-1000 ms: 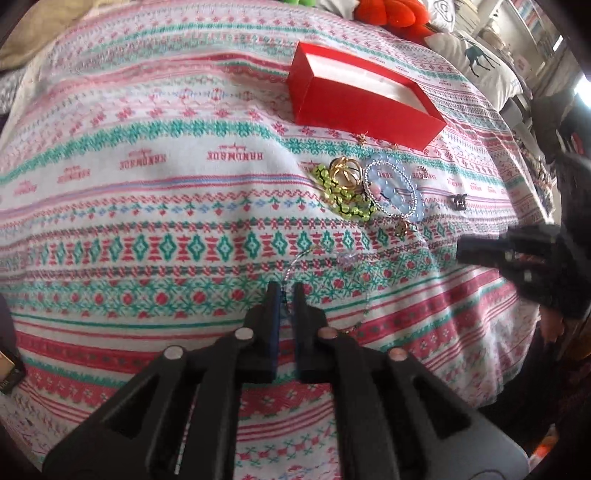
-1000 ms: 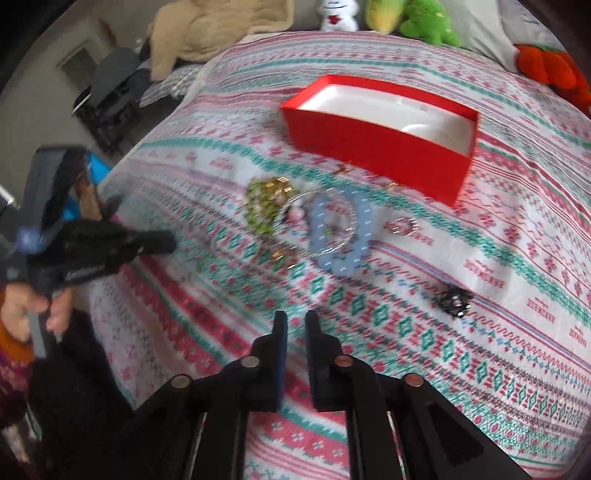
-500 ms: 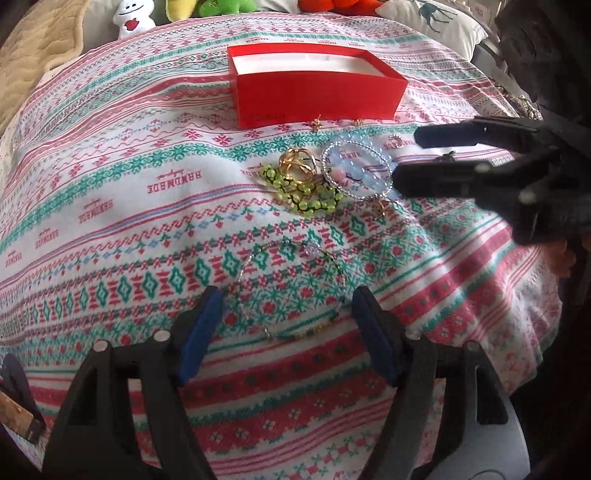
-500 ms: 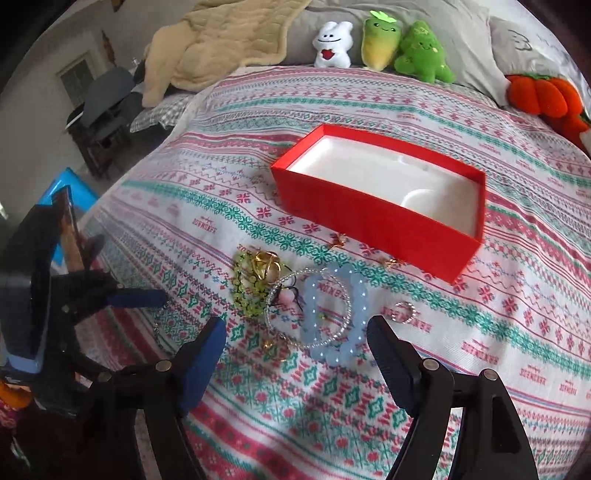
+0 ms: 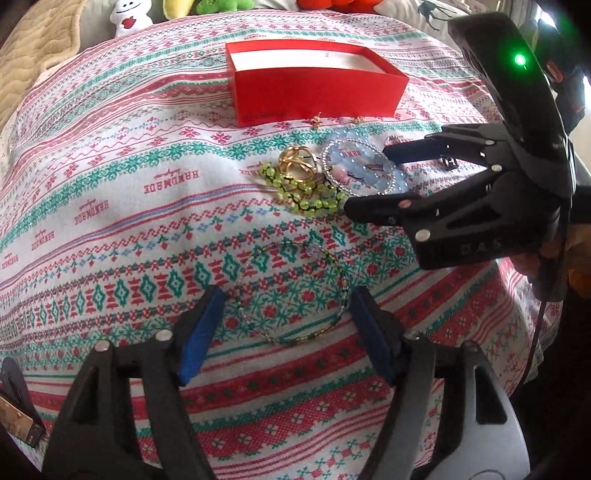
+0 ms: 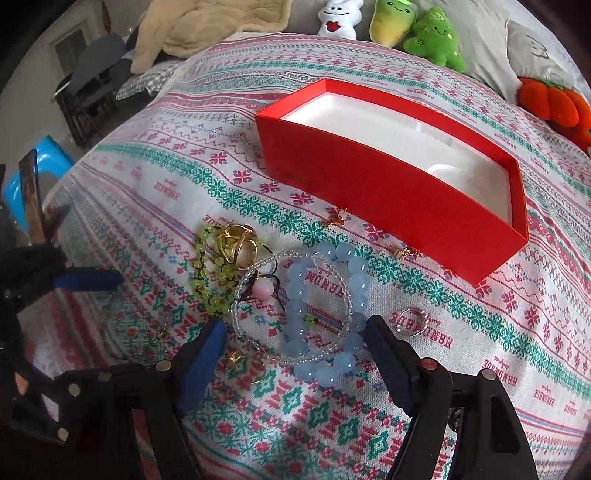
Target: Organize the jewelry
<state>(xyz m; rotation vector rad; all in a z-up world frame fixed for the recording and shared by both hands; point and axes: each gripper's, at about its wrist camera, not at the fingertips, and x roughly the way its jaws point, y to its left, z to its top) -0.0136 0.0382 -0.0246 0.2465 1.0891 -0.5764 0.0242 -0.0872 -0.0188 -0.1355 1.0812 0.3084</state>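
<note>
An open red box (image 5: 314, 92) (image 6: 388, 199) with a white lining sits on the patterned bedspread. In front of it lies a pile: a green bead bracelet (image 5: 306, 195) (image 6: 210, 280), gold rings (image 5: 299, 162) (image 6: 238, 243), a clear bead bracelet (image 6: 258, 273) and a pale blue bead bracelet (image 5: 362, 162) (image 6: 328, 306). My right gripper (image 6: 295, 354) (image 5: 369, 179) straddles the blue bracelet, its jaws closing, pads not touching. A thin beaded loop (image 5: 291, 291) lies between the closing jaws of my left gripper (image 5: 286, 332), pads clear of it.
A silver ring (image 6: 413, 321) and small gold earrings (image 6: 336, 218) lie loose near the box. Plush toys (image 6: 432, 40) and a beige blanket (image 6: 207, 26) line the far side of the bed. A blue stool (image 6: 51, 155) and a chair stand off the bed's left edge.
Both grippers went from shut to wide open. The right gripper moved in over the bracelet pile, and the blue bracelet now lies between its fingers.
</note>
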